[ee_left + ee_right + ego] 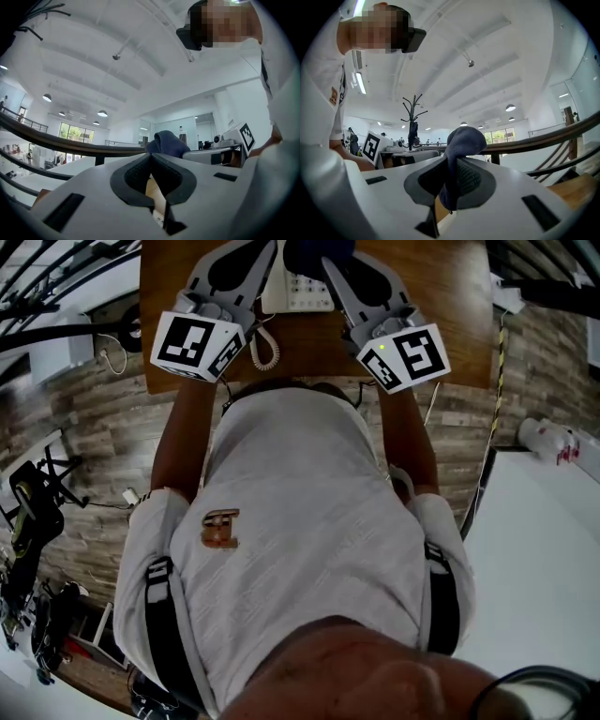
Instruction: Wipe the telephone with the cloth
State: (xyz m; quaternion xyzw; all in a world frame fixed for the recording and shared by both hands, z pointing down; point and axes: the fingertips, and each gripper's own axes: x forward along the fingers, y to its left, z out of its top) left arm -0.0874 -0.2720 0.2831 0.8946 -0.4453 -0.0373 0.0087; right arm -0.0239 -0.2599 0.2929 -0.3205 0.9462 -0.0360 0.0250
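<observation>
Right hand-held gripper (449, 164) pinching navy cloth (464, 138). Left hand-held gripper (151, 159) pressed together, empty. Telephone (298, 292) on desk (450, 306), under both tips. Best approach: lower the cloth fold flat onto the keypad, use light strokes, and brace the telephone with the left.

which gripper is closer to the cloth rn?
Right. The right gripper is shut on the cloth, which bunches out past its jaw tips. The left gripper sits alongside on the left, jaws together on nothing, with the cloth just beyond its tips.
</observation>
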